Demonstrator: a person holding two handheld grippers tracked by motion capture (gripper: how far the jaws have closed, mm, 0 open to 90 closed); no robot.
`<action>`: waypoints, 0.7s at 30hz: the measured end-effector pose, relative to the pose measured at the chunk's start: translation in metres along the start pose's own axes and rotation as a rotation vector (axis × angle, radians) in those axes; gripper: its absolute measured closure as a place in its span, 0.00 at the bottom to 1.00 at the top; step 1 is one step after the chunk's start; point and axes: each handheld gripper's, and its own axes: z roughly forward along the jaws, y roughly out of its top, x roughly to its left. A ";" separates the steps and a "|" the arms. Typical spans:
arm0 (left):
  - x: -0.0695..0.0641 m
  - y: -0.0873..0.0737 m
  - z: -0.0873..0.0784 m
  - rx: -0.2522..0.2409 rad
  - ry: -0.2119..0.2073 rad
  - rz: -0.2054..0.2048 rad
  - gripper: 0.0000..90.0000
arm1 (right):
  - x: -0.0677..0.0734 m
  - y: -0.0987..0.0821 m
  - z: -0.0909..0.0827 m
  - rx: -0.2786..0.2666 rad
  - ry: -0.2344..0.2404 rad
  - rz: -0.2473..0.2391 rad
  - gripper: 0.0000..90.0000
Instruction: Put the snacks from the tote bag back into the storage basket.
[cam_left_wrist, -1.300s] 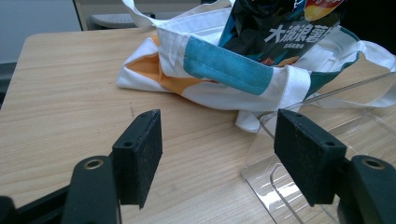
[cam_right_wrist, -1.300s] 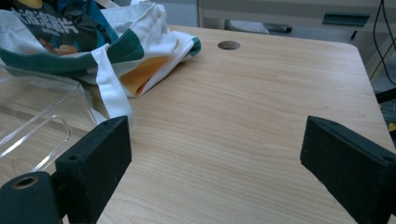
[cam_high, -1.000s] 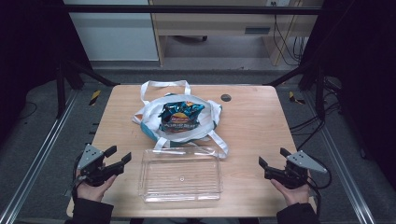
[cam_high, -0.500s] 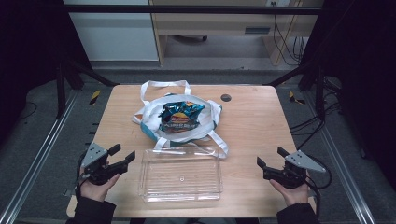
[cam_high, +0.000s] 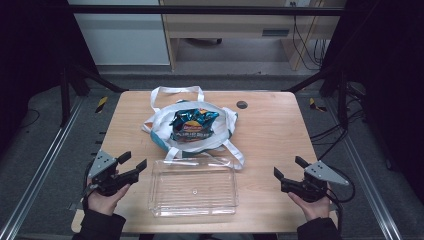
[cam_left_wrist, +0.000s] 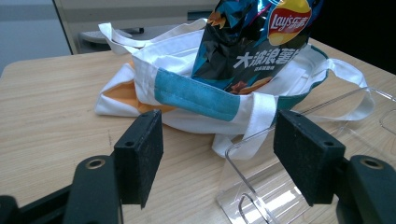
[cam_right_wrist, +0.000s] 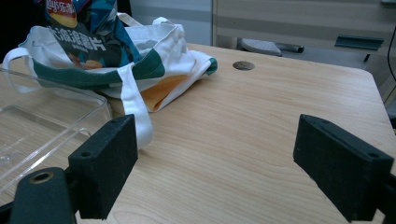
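Both tongs spread, left tongs (cam_high: 134, 165) and right tongs (cam_high: 284, 172) flanking clear tray (cam_high: 194, 186), chip-filled tote bag (cam_high: 190, 131) beyond.

chip bag (cam_left_wrist: 252, 42) — top cut off | tray (cam_right_wrist: 42, 126) — left end cropped

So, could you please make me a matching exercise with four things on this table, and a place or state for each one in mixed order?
Things:
1. chip bag
2. clear tray
3. left gripper
4. dark round mark

Places or states:
A. on the table's far side, right of the tote bag
B. near the table's left front corner, jaws apart
C. sticking out of the tote bag
D. empty, at the front middle

Pairs: 1-C, 2-D, 3-B, 4-A
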 end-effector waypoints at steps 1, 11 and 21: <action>-0.001 0.000 0.000 -0.001 -0.001 0.000 0.37 | 0.000 0.000 0.000 0.000 0.000 -0.003 0.16; -0.008 0.006 0.004 -0.002 -0.013 0.015 0.37 | 0.001 0.000 0.002 0.006 0.009 0.002 0.16; -0.018 0.020 0.014 -0.007 -0.031 0.047 0.38 | 0.001 0.001 0.001 0.004 0.006 0.001 0.17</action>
